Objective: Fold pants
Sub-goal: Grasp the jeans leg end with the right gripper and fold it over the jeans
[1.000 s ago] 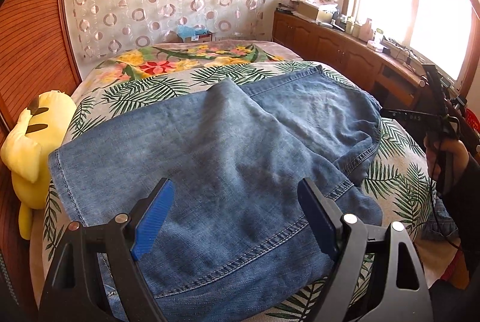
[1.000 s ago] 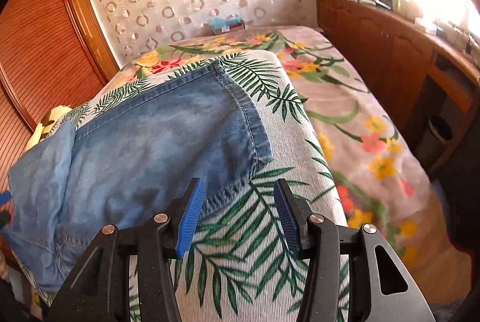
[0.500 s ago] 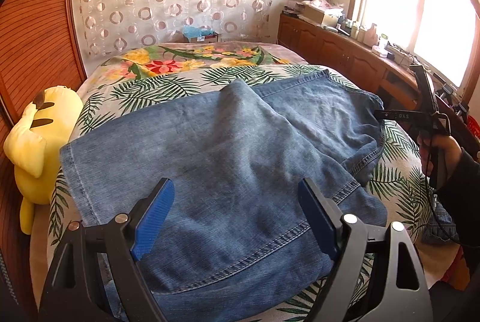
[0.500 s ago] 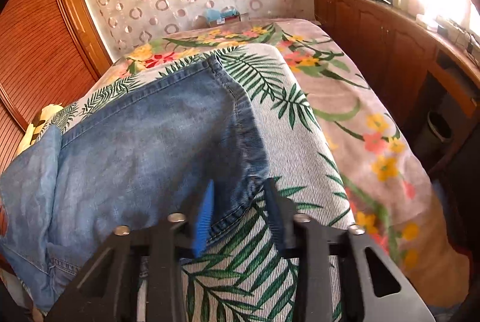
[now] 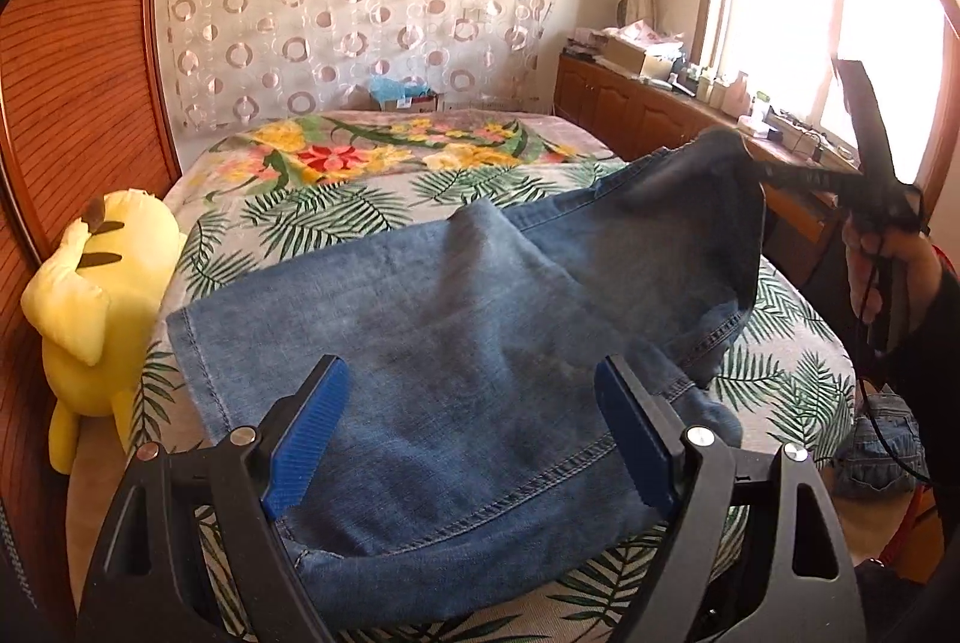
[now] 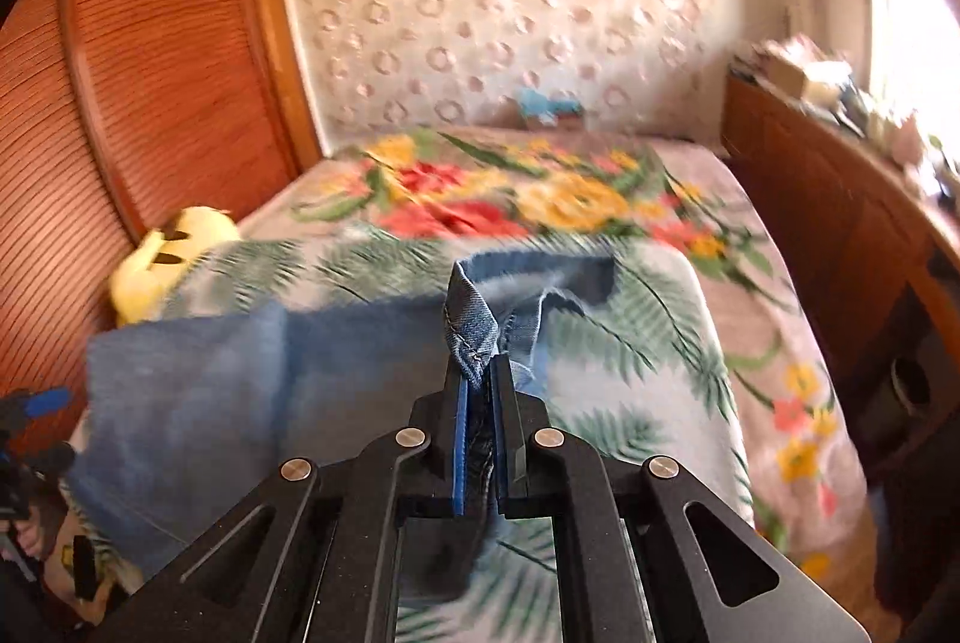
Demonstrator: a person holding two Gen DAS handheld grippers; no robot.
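Blue denim pants [image 5: 480, 343] lie spread across the bed [image 5: 336, 217], seen in both views. My left gripper [image 5: 468, 373] hovers open just above their near part, with nothing pinched between its blue pads. My right gripper [image 6: 480, 367] has its jaws closing, and the pads press on a stitched edge of the pants [image 6: 471, 319]. In the left wrist view the right gripper [image 5: 756, 166] holds that edge raised above the bed at the right, a hand behind it. The cloth hangs down from the grip to the pants [image 6: 240, 385] on the bedspread.
A yellow plush toy [image 5: 102, 295] sits at the bed's left edge against a slatted wooden door [image 5: 72, 73]. A wooden cabinet [image 5: 630, 115] with clutter runs under the window on the right. More denim [image 5: 882, 451] lies on the floor at the right.
My right gripper's jaws closed on the pants' edge and lifted it off the bed. The left gripper stayed open and rose a little.
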